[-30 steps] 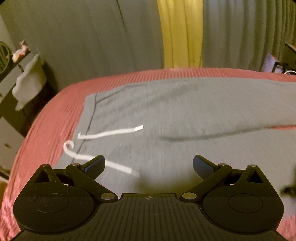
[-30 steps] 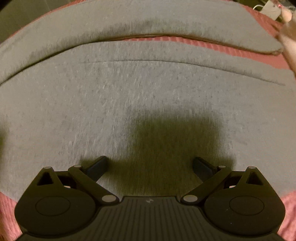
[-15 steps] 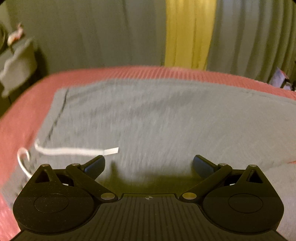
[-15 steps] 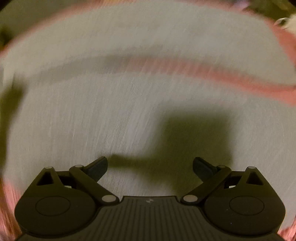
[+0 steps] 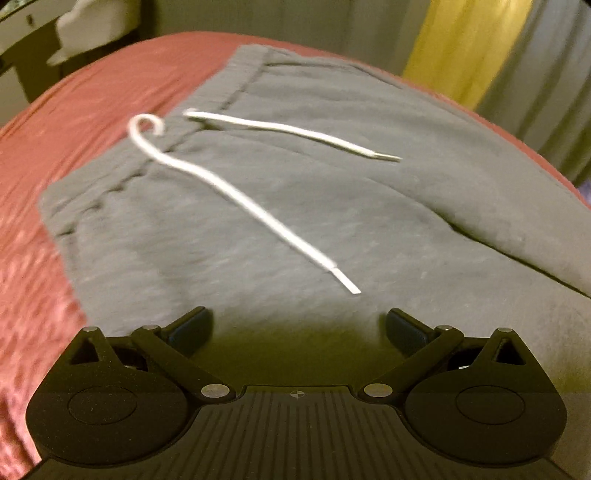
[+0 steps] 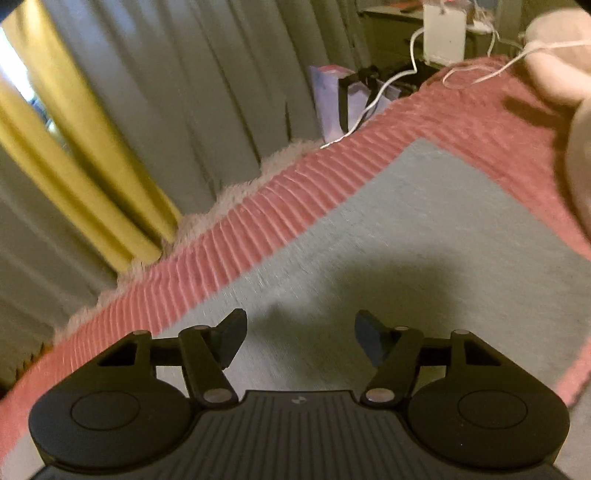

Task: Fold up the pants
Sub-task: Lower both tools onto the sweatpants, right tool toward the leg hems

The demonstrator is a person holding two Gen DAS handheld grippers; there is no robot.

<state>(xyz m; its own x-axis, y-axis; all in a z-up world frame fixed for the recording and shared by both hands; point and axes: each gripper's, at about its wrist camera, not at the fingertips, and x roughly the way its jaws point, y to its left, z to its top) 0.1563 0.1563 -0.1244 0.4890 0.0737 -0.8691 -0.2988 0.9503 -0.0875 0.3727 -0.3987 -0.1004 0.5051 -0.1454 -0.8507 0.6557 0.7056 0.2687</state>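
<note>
Grey sweatpants (image 5: 332, 206) lie flat on a red ribbed bedspread (image 5: 55, 155). The waistband end with its white drawstring (image 5: 243, 199) shows in the left wrist view. My left gripper (image 5: 299, 326) hovers open just above the cloth below the waistband, nothing between its fingers. In the right wrist view the leg end of the grey pants (image 6: 424, 240) reaches toward the bed's edge. My right gripper (image 6: 301, 338) hangs over that leg, its jaws closing, with a clear gap and no cloth between them.
Grey and yellow curtains (image 6: 110, 147) hang behind the bed. A white fluffy rug (image 6: 236, 192) lies beyond the bed edge (image 6: 258, 221). White cables (image 6: 388, 85), a purple bag (image 6: 332, 96) and a pale box (image 6: 443, 33) sit at the far right. Pale furniture (image 5: 74, 29) stands left.
Both grippers swung across the pants. The left dropped toward the waistband and drawstring. The right moved out to the leg end near the bed edge and its jaws narrowed.
</note>
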